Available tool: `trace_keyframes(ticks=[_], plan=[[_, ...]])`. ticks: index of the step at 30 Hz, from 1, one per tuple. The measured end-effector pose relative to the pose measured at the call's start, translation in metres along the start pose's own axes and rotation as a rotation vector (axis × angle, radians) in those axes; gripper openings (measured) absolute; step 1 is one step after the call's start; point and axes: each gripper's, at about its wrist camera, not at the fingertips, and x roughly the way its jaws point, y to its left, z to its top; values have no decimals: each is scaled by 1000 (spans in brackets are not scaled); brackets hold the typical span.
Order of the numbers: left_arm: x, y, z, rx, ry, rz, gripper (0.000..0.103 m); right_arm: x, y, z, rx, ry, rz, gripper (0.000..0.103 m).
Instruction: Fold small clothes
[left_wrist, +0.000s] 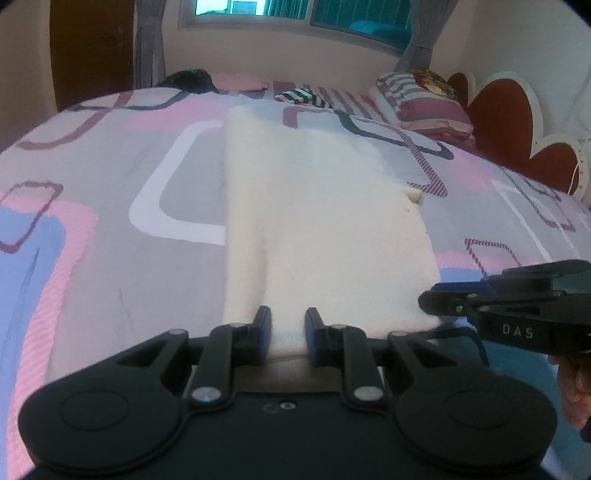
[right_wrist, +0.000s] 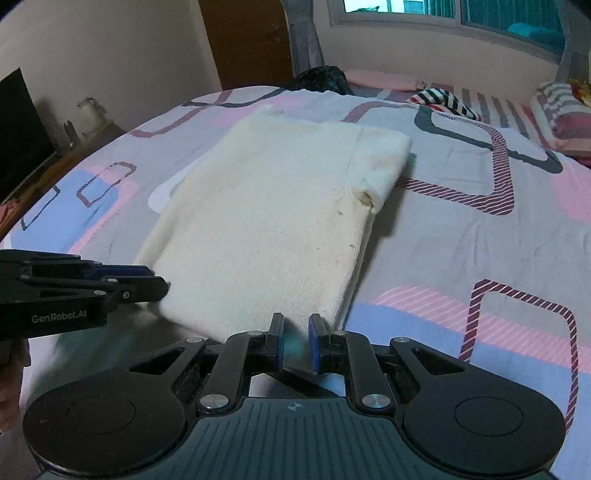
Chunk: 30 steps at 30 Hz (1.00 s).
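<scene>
A cream knitted garment (left_wrist: 314, 206) lies folded in a long rectangle on the patterned bedspread (left_wrist: 110, 177); it also shows in the right wrist view (right_wrist: 269, 221). My left gripper (left_wrist: 288, 325) stands at its near edge, jaws slightly apart with the cloth's edge between them. It shows from the side in the right wrist view (right_wrist: 159, 282) at the garment's near left corner. My right gripper (right_wrist: 295, 332) is slightly open at the near right corner, nothing clearly between its pads. In the left wrist view it (left_wrist: 428, 301) touches that corner.
Striped pillows (left_wrist: 424, 99) and a red-and-white headboard (left_wrist: 517, 136) are at the right. A striped cloth (right_wrist: 443, 99), a pink item (right_wrist: 380, 79) and a dark bundle (right_wrist: 321, 77) lie at the far side. A dark screen (right_wrist: 22, 136) stands left of the bed.
</scene>
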Motion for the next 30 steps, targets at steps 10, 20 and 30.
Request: trace_keyframes(ticks=[10,20,30], plan=[[-75,-12,-27,51,-68,16,8,-77,25,-22,87,-73,29,15],[-207,-43,-91,120,-280,142,103,-207,64,-89,248,-240,-106,103],[-255,-44,-87,53,-297,117,103,-251,98,-108,174,-249,-250,103]])
